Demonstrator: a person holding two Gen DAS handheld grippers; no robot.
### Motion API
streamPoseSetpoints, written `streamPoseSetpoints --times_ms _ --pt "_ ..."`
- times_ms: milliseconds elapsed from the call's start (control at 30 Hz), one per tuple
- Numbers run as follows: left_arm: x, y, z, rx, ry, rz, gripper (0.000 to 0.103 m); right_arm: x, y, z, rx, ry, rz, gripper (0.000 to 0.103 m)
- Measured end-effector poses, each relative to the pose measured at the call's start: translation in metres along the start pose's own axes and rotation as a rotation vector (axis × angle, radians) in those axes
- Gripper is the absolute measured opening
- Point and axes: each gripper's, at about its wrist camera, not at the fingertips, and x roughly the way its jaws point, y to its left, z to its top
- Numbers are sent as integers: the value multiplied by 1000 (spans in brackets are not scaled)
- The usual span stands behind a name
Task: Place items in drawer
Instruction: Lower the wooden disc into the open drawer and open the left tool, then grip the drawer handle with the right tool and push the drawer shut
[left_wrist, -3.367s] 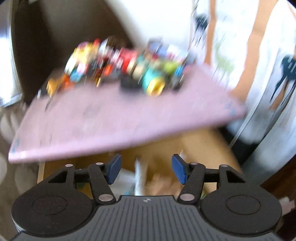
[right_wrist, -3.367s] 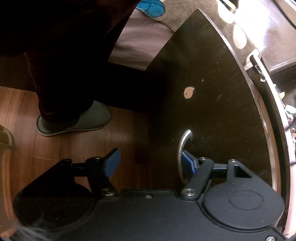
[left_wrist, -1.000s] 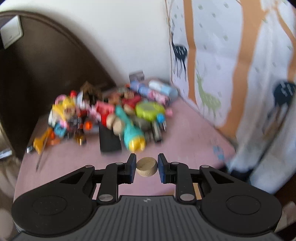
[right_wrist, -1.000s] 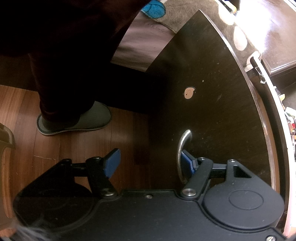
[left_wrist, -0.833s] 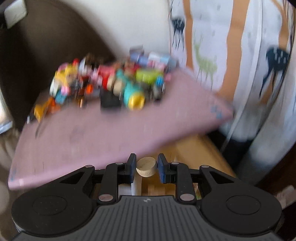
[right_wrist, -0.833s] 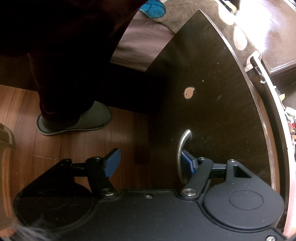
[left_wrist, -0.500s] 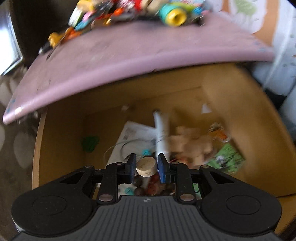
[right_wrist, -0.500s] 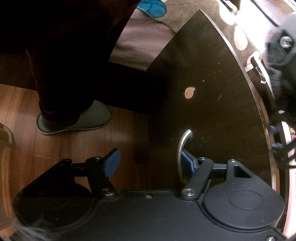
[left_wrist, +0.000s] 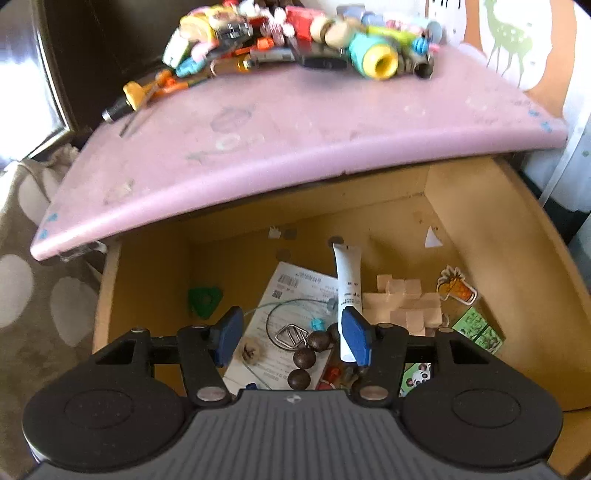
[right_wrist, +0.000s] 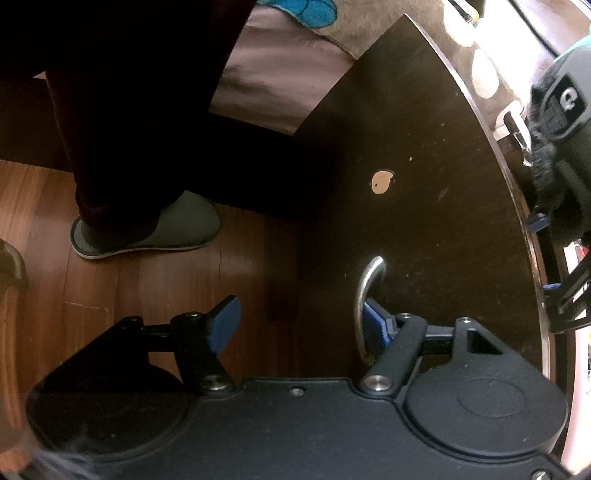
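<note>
In the left wrist view my left gripper (left_wrist: 291, 334) is open and empty above the open wooden drawer (left_wrist: 491, 236). The drawer holds a white tube (left_wrist: 347, 280), a paper sheet (left_wrist: 295, 286), wooden blocks (left_wrist: 406, 302), dark round beads (left_wrist: 304, 356), a small tan round piece (left_wrist: 250, 352), a green piece (left_wrist: 204, 301) and stickers. A heap of toys (left_wrist: 295, 33) lies on the pink tabletop (left_wrist: 295, 125). In the right wrist view my right gripper (right_wrist: 299, 321) is open, its right finger (right_wrist: 375, 321) hooked behind the metal handle (right_wrist: 367, 295) of the dark drawer front (right_wrist: 424, 184).
A yellow-handled screwdriver (left_wrist: 136, 96) lies at the tabletop's left. A curtain with deer (left_wrist: 517, 44) hangs at the right. In the right wrist view a person's slippered foot (right_wrist: 147, 230) stands on the wooden floor, and the left gripper's body (right_wrist: 565, 122) shows at the right edge.
My left gripper brought the tan round piece from the tabletop down over the drawer, then opened and released it. The right gripper has stayed hooked on the handle.
</note>
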Motion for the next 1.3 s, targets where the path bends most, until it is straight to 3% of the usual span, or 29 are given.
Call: streamPoseSetpoints --times_ms 400,567,767,1033,1167,1300 --pt "-47 7 -3 -32 -65 0 57 2 -2 3 22 27 4 71" --pt "-69 22 -16 -81 -94 -10 57 0 -5 3 40 33 5 64" --pt "-105 51 -51 -198 -158 -33 58 -3 -14 3 128 32 -1 54" --pt "-143 83 -114 -372 -239 -55 58 -2 -9 3 189 42 -65 49" --pt "-160 80 -139 -389 -312 -38 58 2 -3 8 184 71 -117 45" --pt "-163 81 -154 -421 -351 -94 58 8 7 14 148 117 -184 43"
